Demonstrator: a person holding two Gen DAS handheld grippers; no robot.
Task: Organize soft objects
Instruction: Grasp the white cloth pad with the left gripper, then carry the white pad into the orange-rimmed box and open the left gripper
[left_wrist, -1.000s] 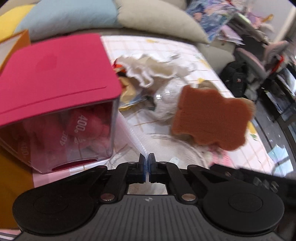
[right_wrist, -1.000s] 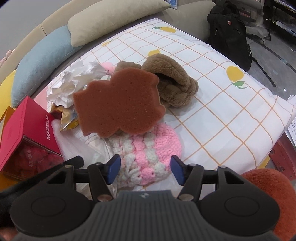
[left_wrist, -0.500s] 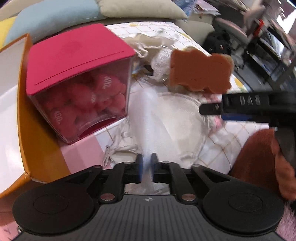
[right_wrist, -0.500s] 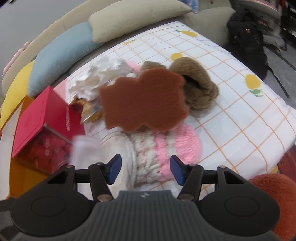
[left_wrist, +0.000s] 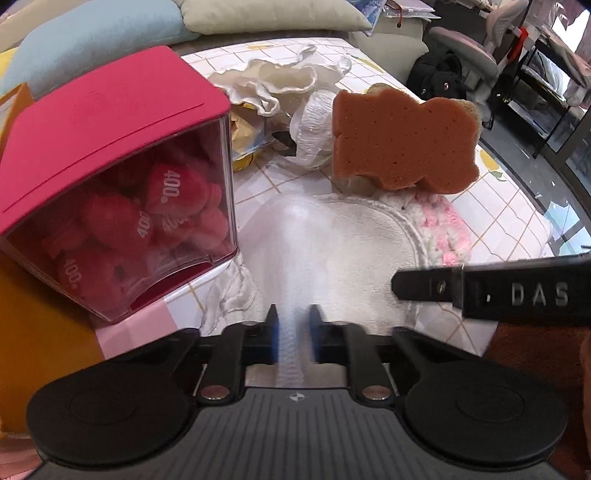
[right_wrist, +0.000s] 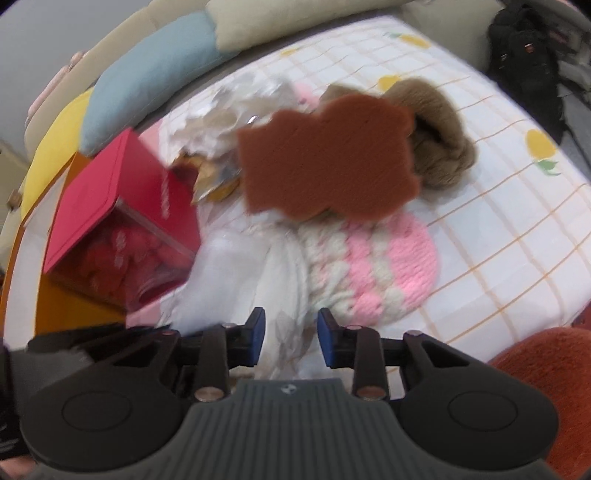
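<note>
Change, left claw: your left claw (left_wrist: 293, 334) was pinched flat together a second ago; its fingers now stand a little apart with a strip of white mesh bag (left_wrist: 332, 243) running between them. The pictures do not settle whether the pads still grip the strip.
Change, right claw: your right claw (right_wrist: 290, 338) has narrowed from a wide gap and moved in over the bag; its fingers stand apart on either side of a white fold and are not yet closed on it.
Meaning for the task: you appear to be handing the bag over or taking hold of its mouth with both claws, most likely so that soft things can go in. Treat the bag as loose until one claw clearly clamps it.
Task thing, position: the bag lies directly ahead of both claws, spread on the checked bed sheet (right_wrist: 509, 206).
Ahead, just past the bag: pink-and-white knitted piece (right_wrist: 373, 269), partly under the bag's edge.
Further ahead: brown sponge (left_wrist: 402, 144), upright; behind it a brown fluffy thing (right_wrist: 436, 155) and crumpled white wrapping (left_wrist: 280, 81).
Left of the claws: red-lidded clear box (left_wrist: 110, 177) of red plush, tilted, touching the bag's left edge.
Obstruction: the box crowds the bag's left side; the sponge may tip when the bag is pulled.
</note>
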